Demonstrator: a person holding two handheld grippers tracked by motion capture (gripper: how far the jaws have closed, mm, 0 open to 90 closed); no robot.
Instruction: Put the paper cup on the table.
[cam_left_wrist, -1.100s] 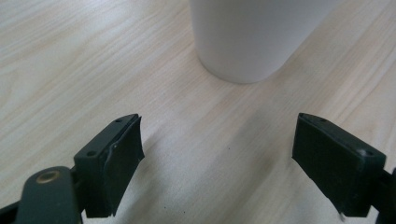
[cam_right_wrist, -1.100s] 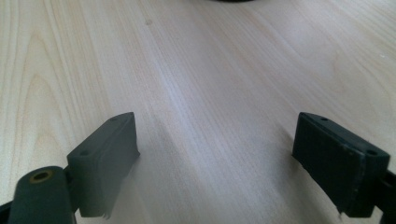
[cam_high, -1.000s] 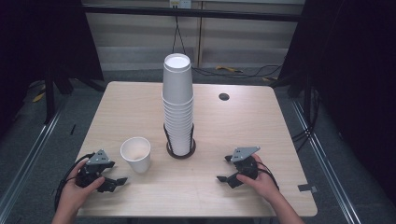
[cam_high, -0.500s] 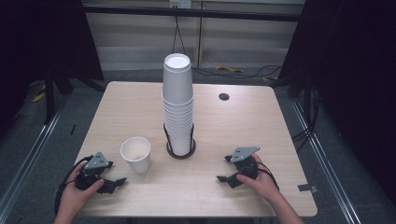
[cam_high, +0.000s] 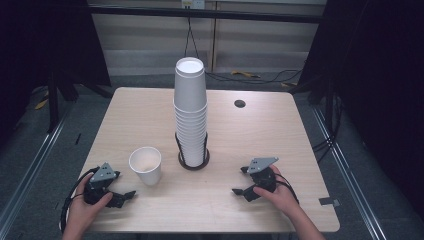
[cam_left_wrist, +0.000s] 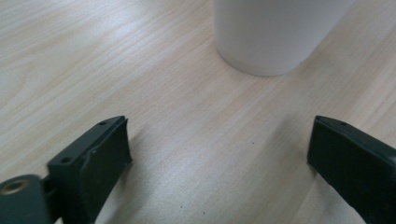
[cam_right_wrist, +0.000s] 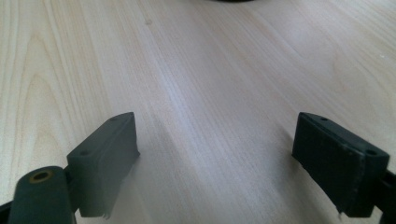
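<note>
Left gripper (cam_high: 121, 196): lower left of the high view, jaws just opened, spread wide, nothing between them.
Single cup (cam_high: 145, 165): upright on the table (cam_high: 250, 130), just up-right of the left gripper, apart from it.
Right gripper (cam_high: 239, 183): lower right, jaws spread over bare wood.
Cup stack (cam_high: 190, 112): centre, in a black ring holder (cam_high: 194, 161).
</note>
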